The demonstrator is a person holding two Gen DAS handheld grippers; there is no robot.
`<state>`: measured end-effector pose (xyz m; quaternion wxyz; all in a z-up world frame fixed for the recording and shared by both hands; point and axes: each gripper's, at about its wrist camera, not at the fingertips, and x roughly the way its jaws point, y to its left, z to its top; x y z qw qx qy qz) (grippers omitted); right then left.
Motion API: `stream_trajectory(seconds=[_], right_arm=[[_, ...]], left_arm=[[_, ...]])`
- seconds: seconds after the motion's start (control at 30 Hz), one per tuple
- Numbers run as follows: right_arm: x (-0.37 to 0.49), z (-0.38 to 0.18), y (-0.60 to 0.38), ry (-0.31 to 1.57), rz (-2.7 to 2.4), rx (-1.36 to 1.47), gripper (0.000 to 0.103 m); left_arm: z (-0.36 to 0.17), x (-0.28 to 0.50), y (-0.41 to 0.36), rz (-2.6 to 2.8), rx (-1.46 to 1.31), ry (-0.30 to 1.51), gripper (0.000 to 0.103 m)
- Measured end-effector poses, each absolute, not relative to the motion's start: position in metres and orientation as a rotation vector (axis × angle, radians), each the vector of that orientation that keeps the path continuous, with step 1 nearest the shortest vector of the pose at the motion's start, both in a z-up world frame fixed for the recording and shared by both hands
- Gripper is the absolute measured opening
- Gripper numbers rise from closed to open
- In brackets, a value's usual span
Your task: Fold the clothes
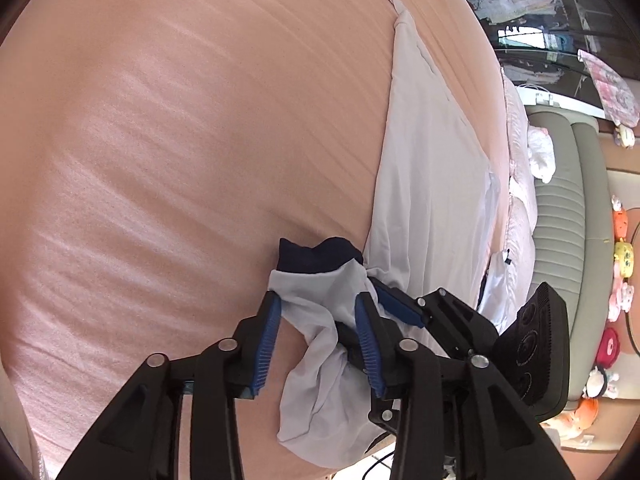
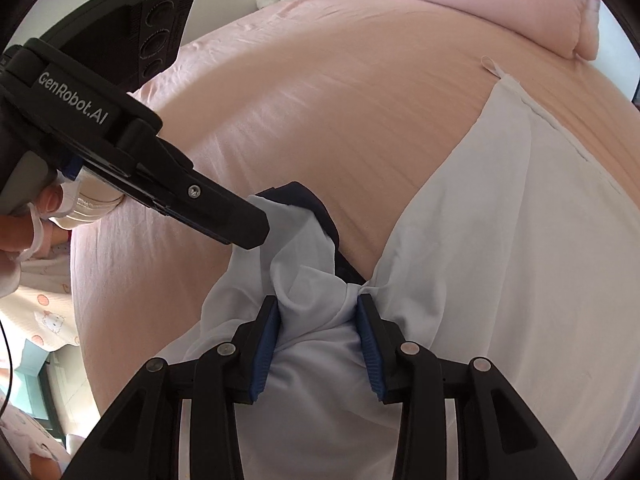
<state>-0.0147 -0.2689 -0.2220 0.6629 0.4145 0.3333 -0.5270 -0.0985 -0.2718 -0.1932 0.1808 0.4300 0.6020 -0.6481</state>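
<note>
The left hand-held gripper (image 1: 318,334) and the right hand-held gripper (image 2: 318,336) each stand partly open with bunched cloth of the pale blue garment (image 2: 500,264) between their fingers, the garment spread over the pink bed (image 1: 180,140)

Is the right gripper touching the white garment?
Touching. Right wrist view: right gripper has bunched white garment pressed against both blue pads.

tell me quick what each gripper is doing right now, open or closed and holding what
Left gripper: cannot be told; jaws stand apart around the pale garment, grip unclear.
Right gripper: cannot be told; jaws part-open with bunched garment between them.
</note>
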Motion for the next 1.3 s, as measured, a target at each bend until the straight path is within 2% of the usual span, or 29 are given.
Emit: stream_trajectory(seconds=[0.17,0.3,0.33,0.37,0.47,0.53,0.7,0.9,1.3], right_arm=[[-0.022,-0.224,-0.262,0.677,-1.208,0.949,0.038],[-0.022,-0.223,-0.262,0.673,-1.211,0.941,0.038],[-0.025,-0.223,-0.262,0.661,-1.205,0.956,0.038],[-0.027,-0.222,-0.263,0.649,-1.199,0.970,0.038],[-0.039,-0.222,-0.266,0.587,-1.171,1.044,0.039],[-0.049,-0.222,-0.270,0.523,-1.143,1.120,0.044],[-0.060,-0.213,-0.276,0.493,-1.095,1.202,0.049],[-0.063,-0.202,-0.269,0.511,-1.098,1.185,0.049],[-0.046,-0.179,-0.261,0.566,-1.079,1.063,0.049]], left_arm=[[-0.217,-0.115,-0.285,-1.803,1.120,1.767,0.039],[-0.224,-0.082,-0.316,-1.849,1.132,1.706,0.036],[-0.225,-0.081,-0.319,-1.866,1.140,1.673,0.033],[-0.226,-0.053,-0.330,-1.877,1.167,1.633,0.022],[-0.228,0.007,-0.349,-1.918,1.209,1.574,0.015],[-0.225,0.004,-0.348,-1.950,1.207,1.570,0.013],[-0.214,0.010,-0.346,-2.068,1.221,1.569,0.013],[-0.207,0.004,-0.341,-2.144,1.275,1.567,0.013],[-0.173,0.042,-0.317,-2.345,1.314,1.570,0.013]])
